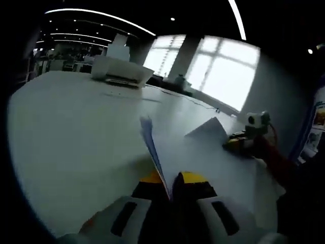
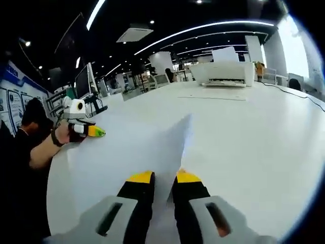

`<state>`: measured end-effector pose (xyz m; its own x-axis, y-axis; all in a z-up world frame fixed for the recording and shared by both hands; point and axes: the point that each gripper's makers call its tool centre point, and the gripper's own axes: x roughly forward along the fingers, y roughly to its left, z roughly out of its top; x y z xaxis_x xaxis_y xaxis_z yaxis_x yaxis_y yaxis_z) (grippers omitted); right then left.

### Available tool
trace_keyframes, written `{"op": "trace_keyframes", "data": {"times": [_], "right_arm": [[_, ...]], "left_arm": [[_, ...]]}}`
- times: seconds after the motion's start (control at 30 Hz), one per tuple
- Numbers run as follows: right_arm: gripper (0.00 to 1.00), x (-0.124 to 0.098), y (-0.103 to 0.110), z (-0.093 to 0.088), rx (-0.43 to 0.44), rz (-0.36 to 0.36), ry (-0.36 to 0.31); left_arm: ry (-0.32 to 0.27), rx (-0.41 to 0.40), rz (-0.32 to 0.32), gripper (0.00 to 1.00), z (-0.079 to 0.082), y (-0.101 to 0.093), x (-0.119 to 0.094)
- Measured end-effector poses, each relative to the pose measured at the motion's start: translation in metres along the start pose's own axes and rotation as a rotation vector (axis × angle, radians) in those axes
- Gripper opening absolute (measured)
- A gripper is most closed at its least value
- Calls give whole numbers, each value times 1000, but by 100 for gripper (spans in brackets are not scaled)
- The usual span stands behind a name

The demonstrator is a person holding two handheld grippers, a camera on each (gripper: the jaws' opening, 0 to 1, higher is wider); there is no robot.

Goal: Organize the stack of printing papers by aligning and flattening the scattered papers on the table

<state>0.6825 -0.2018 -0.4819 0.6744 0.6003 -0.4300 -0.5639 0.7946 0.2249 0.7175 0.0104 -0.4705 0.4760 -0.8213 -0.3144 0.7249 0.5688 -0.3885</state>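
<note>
Left gripper view: both tongs (image 1: 170,184) (image 2: 163,179) pinch the papers (image 2: 137,147) over the table (image 2: 254,137).

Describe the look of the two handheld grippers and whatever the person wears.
Each gripper has pale grey-white bodies with dark slots and black jaws tipped in yellow: left gripper, right gripper. The left one shows an orange patch. The person wears a dark top and a dark wristband.
</note>
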Motion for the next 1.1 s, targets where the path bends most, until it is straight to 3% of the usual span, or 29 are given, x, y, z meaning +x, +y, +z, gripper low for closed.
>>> {"op": "trace_keyframes", "data": {"times": [0.53,0.8,1.1], "right_arm": [[28,4,-16,6,-53,-57,-28],[57,5,-19,11,-77,-78,-56],[70,6,-20,13,-79,-96,-63]], "left_arm": [[-27,42,78,28,7,19,-2],[-34,89,87,38,8,20,-1],[-50,106,103,53,9,16,-3]]}}
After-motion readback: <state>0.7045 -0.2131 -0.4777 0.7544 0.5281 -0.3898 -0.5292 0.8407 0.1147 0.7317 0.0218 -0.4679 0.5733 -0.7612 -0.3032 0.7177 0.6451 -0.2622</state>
